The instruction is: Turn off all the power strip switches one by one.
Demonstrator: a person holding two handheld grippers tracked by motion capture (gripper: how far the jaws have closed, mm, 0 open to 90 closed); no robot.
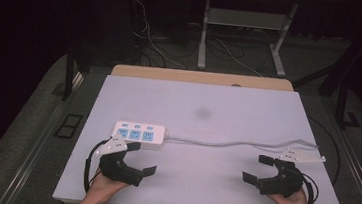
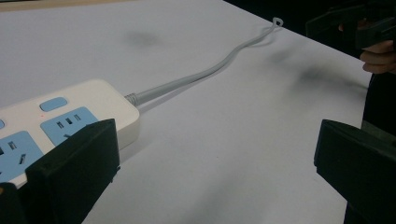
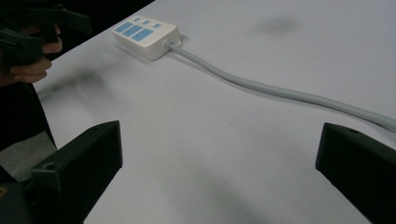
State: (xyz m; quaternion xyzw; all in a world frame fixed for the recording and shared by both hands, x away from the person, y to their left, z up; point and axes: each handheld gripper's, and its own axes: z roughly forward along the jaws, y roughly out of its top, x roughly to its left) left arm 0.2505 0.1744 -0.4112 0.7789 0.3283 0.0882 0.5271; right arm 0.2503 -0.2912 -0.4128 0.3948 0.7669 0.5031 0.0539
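Observation:
A white power strip (image 1: 140, 132) with blue sockets lies flat on the left part of the white table top (image 1: 221, 186). Its grey cable (image 1: 235, 144) runs right across the table. My left gripper (image 1: 142, 158) rests just in front of the strip, open and holding nothing. In the left gripper view the strip (image 2: 70, 116) sits right behind the left jaw, and the cable (image 2: 201, 74) trails away from it. My right gripper (image 1: 255, 168) is open near the front right, a little short of the cable. From the right gripper view the cable (image 3: 280, 91) crosses ahead and the strip (image 3: 144, 32) lies far off.
A faint dark smudge (image 1: 202, 113) marks the table's middle. Beyond the wooden back edge (image 1: 201, 77) are desk legs and loose wires (image 1: 154, 44) on a dark floor. The other hand and gripper (image 2: 369, 32) appear in the left gripper view.

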